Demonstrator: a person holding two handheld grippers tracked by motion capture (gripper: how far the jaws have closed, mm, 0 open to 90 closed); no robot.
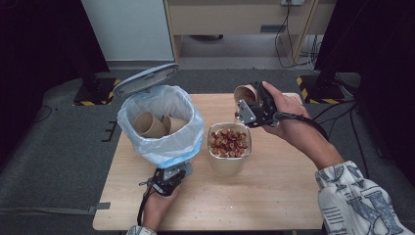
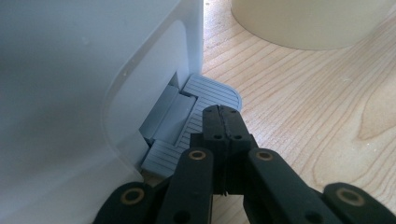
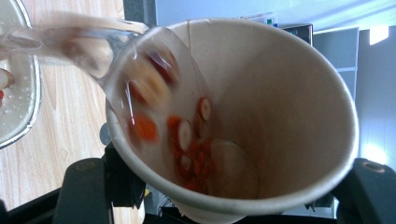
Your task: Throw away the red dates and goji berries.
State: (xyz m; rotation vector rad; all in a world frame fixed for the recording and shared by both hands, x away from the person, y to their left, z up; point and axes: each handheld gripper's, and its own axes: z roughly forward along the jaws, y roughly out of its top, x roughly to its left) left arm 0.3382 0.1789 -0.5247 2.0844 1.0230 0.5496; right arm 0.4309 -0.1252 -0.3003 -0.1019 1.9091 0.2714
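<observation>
My right gripper (image 1: 252,106) is shut on a paper cup (image 1: 243,92), tipped over a round container (image 1: 229,164) full of red and pale food pieces in the middle of the table. In the right gripper view, liquid with red and white pieces (image 3: 140,79) runs out of the paper cup (image 3: 280,102) toward the container rim (image 3: 18,116) at the left. My left gripper (image 1: 169,180) is shut, its tip (image 2: 223,115) resting on the grey foot pedal (image 2: 212,91) of a white bin (image 1: 161,122). The bin's lid (image 1: 146,78) stands open.
The bin has a pale blue bag liner (image 1: 191,142) and holds two used paper cups (image 1: 149,125). The wooden table (image 1: 274,196) stands on grey carpet. Black stands and cables lie beyond the table's far edge.
</observation>
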